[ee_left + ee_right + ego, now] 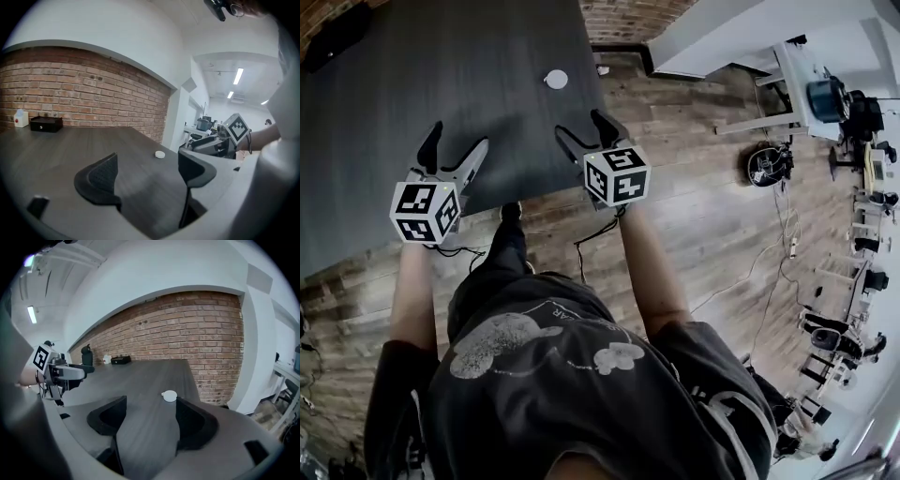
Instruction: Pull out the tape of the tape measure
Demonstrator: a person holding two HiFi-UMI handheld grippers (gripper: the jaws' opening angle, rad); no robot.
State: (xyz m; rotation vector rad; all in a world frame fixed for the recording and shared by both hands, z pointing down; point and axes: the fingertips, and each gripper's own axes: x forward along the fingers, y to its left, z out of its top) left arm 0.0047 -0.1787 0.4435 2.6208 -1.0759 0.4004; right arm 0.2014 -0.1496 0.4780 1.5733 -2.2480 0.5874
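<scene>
A small round white tape measure (556, 79) lies on the dark table (441, 84) near its right edge; it also shows as a white disc, the tape measure (160, 154) in the left gripper view and the tape measure (169, 395) in the right gripper view. My left gripper (456, 142) hovers over the table's near edge, open and empty, well left of the tape measure. My right gripper (581, 125) is open and empty too, a short way in front of it. No tape is drawn out.
A black box (46, 123) and a white bottle (20, 118) stand at the table's far end by the brick wall (84, 98). Wood floor (703, 216) with cables lies to the right, and desks with equipment (834, 103) beyond.
</scene>
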